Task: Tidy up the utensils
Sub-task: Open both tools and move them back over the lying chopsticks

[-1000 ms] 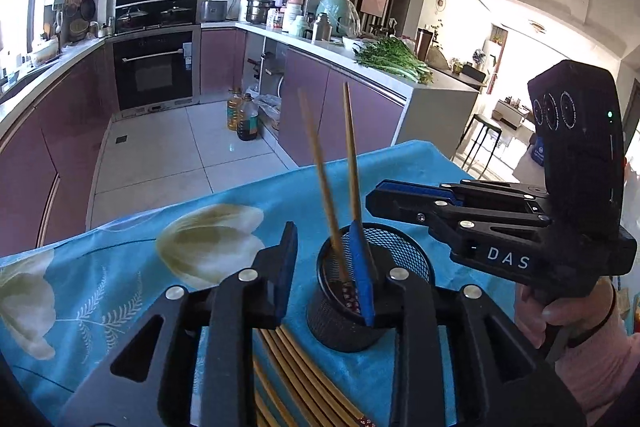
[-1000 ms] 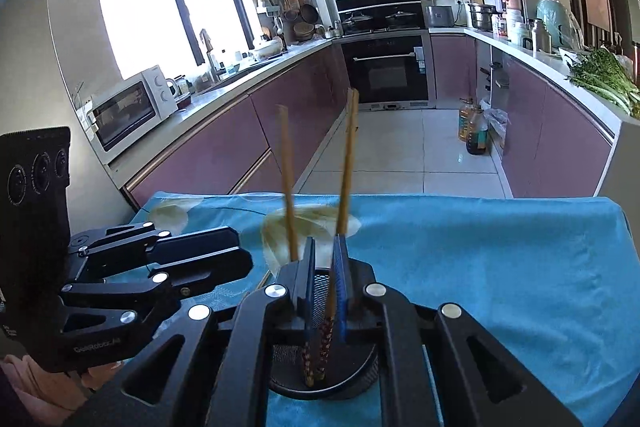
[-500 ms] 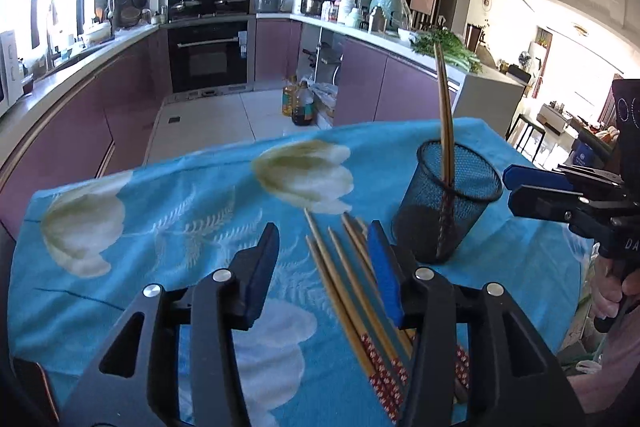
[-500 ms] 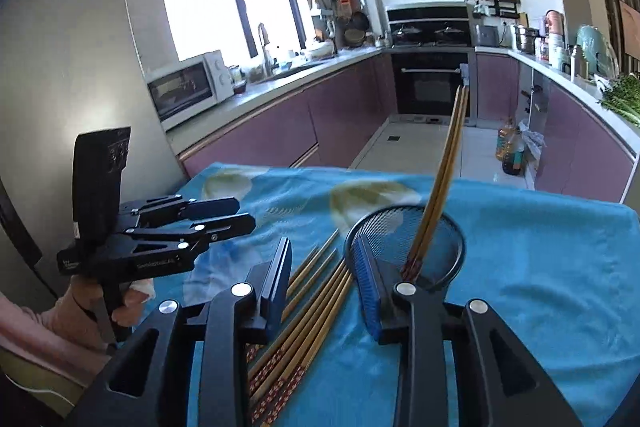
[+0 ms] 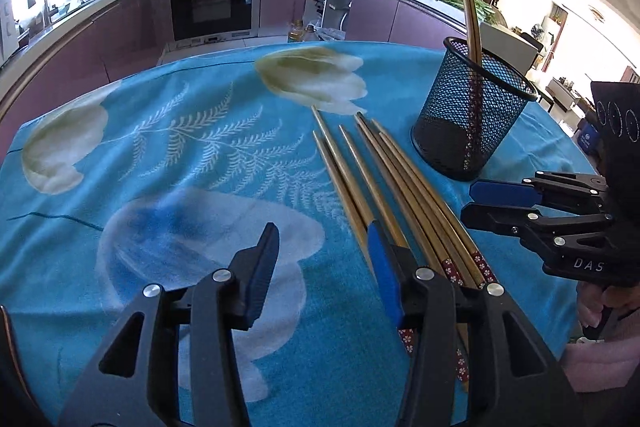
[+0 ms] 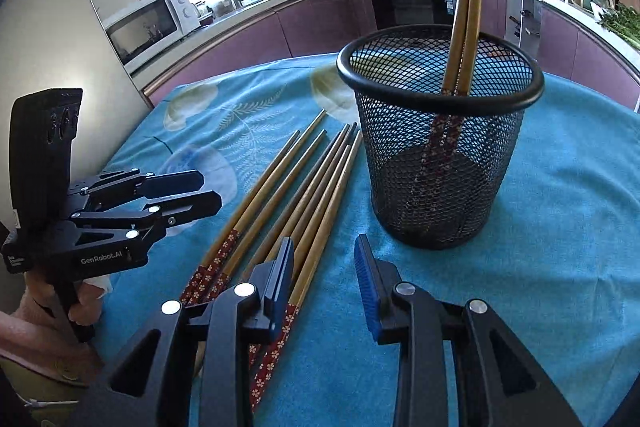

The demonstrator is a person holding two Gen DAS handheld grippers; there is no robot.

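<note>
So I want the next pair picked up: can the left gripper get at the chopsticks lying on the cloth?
Probably yes. The left gripper is open and empty, its jaws just above the loose chopsticks, with nothing lying over them. The mesh holder and the right gripper sit off to the side.

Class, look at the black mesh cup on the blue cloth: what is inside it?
Inside the mesh cup stand two chopsticks, patterned ends down, leaning on its rim. Through the mesh nothing else shows; the bottom itself is too dark to check fully.
</note>
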